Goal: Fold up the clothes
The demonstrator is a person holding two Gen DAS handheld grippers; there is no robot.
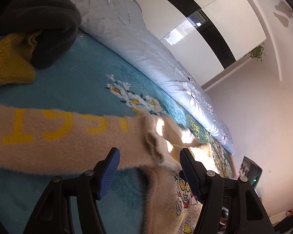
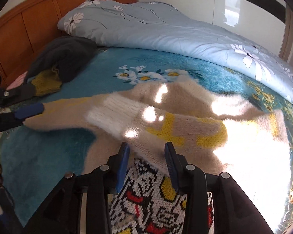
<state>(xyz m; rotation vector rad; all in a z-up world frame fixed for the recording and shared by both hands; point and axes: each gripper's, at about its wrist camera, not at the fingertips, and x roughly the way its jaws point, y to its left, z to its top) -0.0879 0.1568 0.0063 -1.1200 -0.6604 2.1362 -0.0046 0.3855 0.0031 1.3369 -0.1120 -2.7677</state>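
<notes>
Right wrist view: right claw (image 2: 146,161) parted over beige sweater (image 2: 166,117), gripping nothing. Sweater spread on bed (image 2: 48,156), sleeve laid across body for folding. Left claw (image 1: 148,167) open beside sleeve.

Daylight lit both views. Sun patches burned out on the sweater (image 2: 185,120), worst at the lower right of the right wrist view, where knit detail was lost to white. A glossy wardrobe (image 1: 214,25) carried bright window reflections. The left wrist view was dimmer at its upper left, over dark clothes (image 1: 43,21). Fisheye bending curved the bed's edges; black vignette filled the corners. The sweater's fuzzy surface looked slightly soft.
</notes>
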